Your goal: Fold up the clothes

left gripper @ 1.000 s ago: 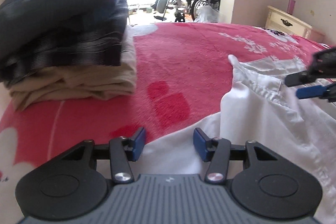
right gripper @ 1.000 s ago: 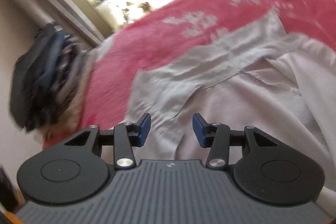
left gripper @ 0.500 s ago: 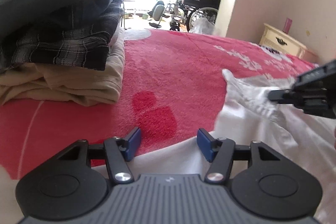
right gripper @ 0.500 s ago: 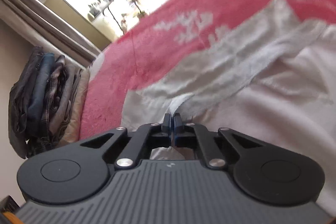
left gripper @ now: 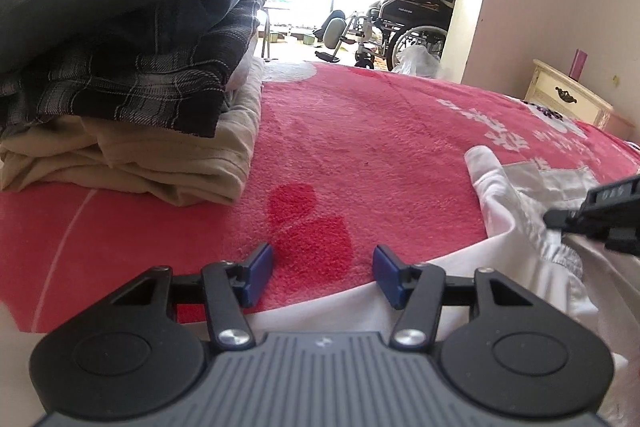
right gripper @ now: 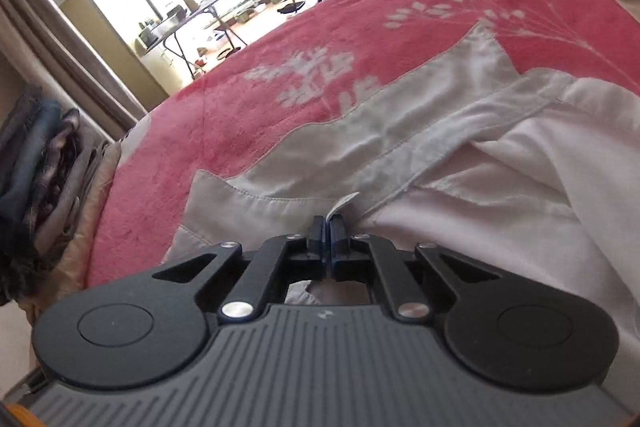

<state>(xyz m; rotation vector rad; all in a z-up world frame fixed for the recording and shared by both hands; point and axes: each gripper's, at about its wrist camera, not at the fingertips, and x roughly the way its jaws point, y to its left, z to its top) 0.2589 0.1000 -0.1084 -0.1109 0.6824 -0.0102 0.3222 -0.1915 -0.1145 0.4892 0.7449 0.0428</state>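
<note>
My right gripper point(right gripper: 330, 227) has just snapped shut on the white shirt point(right gripper: 500, 195) near its collar on the pink blanket point(left gripper: 360, 147), so I can fold it, while my left gripper point(left gripper: 322, 273) stays spread.

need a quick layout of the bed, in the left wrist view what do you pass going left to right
stack of folded clothes → bare red blanket → white shirt → right hand-held gripper, shut on the shirt's edge
</note>
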